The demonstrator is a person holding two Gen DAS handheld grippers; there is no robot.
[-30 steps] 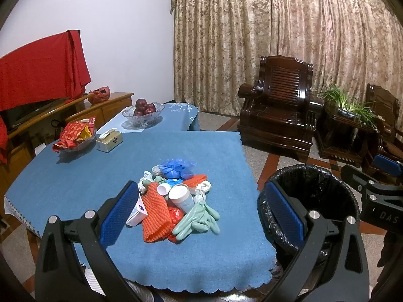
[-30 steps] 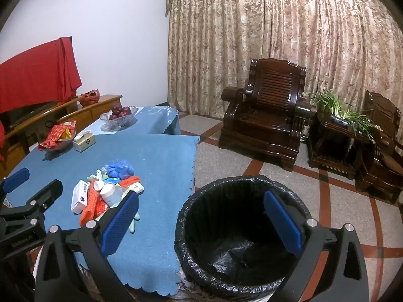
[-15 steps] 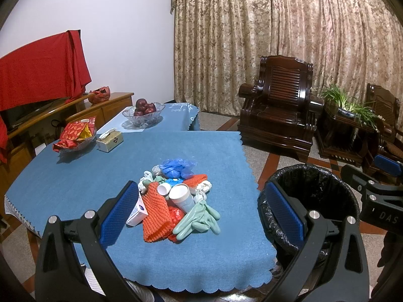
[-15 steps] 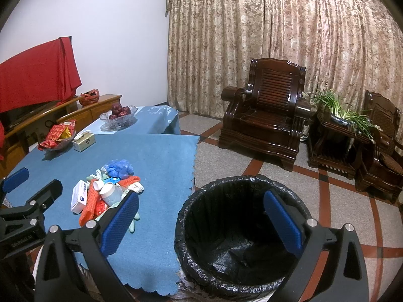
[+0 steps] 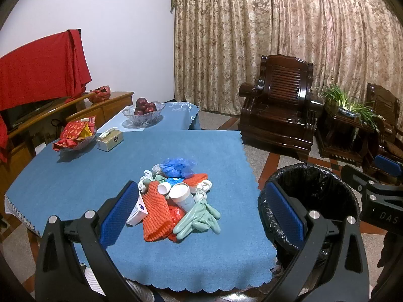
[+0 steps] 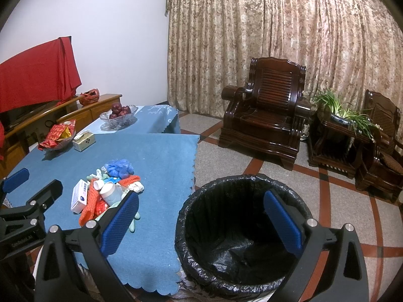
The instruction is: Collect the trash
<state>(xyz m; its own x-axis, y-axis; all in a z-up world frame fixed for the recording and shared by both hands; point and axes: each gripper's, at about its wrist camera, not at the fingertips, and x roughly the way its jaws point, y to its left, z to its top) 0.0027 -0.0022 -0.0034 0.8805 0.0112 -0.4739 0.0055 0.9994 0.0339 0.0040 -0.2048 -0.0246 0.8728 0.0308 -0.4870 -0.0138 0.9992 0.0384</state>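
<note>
Both grippers, left [image 5: 201, 209] and right [image 6: 201, 214], hang spread wide and empty, the trash pile [image 5: 176, 196] lying mid-bench [image 5: 75, 176] at the left one's 12 o'clock, the lined bin [image 6: 239, 239] on the floor just beside the bench's right edge.

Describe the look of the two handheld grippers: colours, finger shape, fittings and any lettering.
Both are matte black frames with angular, strutted arms, silver round bolts and flat blue ribbed pads. The left gripper shows pale lettering, roughly "GenRobot.AI", in the right wrist view; the right gripper shows "DAS" in the left wrist view. No cables or sleeves show.
</note>
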